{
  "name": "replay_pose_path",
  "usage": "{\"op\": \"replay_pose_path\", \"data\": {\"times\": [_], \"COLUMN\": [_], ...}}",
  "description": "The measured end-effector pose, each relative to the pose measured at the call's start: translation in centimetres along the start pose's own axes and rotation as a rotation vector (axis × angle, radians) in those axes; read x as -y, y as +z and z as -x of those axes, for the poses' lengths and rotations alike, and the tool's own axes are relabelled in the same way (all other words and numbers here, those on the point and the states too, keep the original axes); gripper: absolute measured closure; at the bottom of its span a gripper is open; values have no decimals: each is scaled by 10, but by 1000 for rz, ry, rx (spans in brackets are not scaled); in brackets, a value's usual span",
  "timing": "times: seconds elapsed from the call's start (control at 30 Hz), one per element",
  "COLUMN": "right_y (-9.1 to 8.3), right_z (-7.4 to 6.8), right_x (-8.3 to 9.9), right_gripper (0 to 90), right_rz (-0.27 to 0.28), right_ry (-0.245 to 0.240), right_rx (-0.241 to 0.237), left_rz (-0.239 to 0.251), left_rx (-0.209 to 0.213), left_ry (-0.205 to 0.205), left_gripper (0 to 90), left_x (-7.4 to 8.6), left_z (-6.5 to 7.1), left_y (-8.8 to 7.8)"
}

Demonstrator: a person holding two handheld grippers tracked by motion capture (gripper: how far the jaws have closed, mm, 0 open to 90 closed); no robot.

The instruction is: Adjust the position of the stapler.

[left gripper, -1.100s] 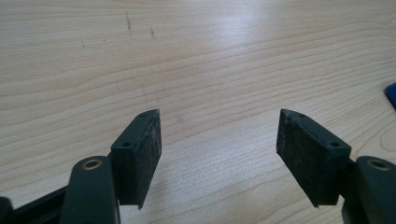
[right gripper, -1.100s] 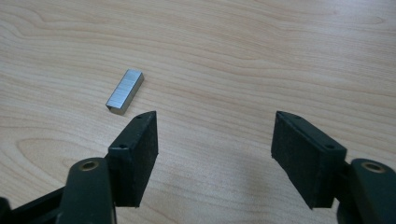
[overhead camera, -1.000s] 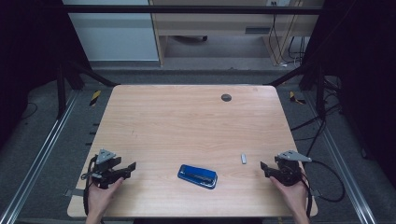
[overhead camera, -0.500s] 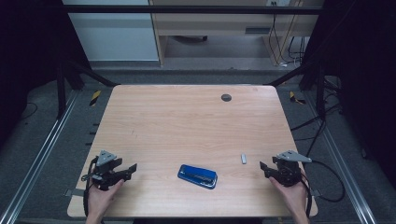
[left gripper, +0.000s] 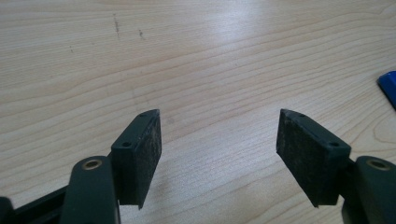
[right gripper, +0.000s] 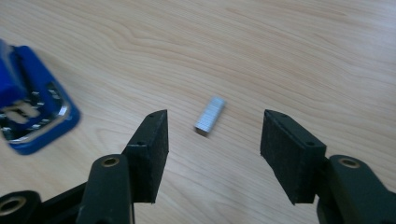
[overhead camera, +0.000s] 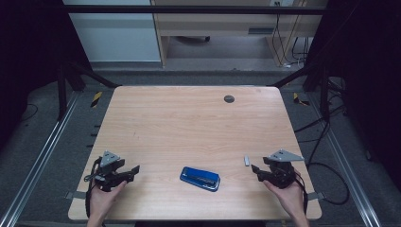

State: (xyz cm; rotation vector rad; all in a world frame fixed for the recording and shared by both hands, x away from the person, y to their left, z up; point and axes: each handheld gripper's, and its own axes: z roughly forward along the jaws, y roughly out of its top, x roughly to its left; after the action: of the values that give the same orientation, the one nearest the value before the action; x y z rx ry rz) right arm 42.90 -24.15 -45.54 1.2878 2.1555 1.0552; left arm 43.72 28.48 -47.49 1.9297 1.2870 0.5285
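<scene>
Lying flat, small silvery staple strip (right gripper: 210, 115)

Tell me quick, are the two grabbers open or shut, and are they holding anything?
Left gripper: open, holding nothing, only table between its fingers.
Right gripper: open, holding nothing; the strip of staples lies just ahead.

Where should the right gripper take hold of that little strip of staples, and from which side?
Grip the strip of staples across its narrow width, on the two long sides near the middle. It lies flat, just ahead of the open right gripper; probably come down from above, jaws turned to straddle it.
</scene>
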Motion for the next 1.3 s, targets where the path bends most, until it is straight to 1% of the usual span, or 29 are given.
{"op": "replay_pose_path", "data": {"times": [0.13,0.17,0.2,0.27,0.37,0.5,0.6,0.7,0.77,0.9,1.0,1.03,1.23,1.3], "right_y": [1,2,2,3,4,5,7,8,10,12,14,16,28,32], "right_z": [-11,-12,-14,-15,-20,-31,-38,-44,-48,-58,-65,-68,-80,-85], "right_x": [-12,-15,-19,-25,-38,-54,-65,-75,-81,-90,-96,-98,-105,-105], "right_gripper": [413,409,405,404,393,392,392,388,387,390,394,395,408,420], "right_rz": [0,-3,-9,-11,-17,-27,-45,-53,-56,-59,-69,-80,-107,-117], "right_ry": [-46,-67,-64,-74,-82,-123,-160,-168,-176,-201,-230,-249,-284,-300], "right_rx": [-38,-39,-43,-59,-99,-155,-200,-246,-257,-285,-307,-317,-379,-393], "left_rz": [3,3,2,0,-1,-3,-4,-4,-2,-1,-1,-1,-4,-3], "left_rx": [-2,-1,-1,1,3,3,6,8,10,9,9,9,10,11], "left_ry": [-2,-3,-2,-3,-1,1,2,3,3,1,3,4,9,10], "left_gripper": [309,310,309,309,310,310,310,309,309,309,309,309,310,310], "left_x": [0,0,0,1,1,1,1,1,1,1,1,1,1,1], "left_z": [0,0,0,0,0,1,2,2,3,3,3,3,4,4], "left_y": [-1,-1,-1,0,0,0,1,1,0,0,0,0,0,0]}}
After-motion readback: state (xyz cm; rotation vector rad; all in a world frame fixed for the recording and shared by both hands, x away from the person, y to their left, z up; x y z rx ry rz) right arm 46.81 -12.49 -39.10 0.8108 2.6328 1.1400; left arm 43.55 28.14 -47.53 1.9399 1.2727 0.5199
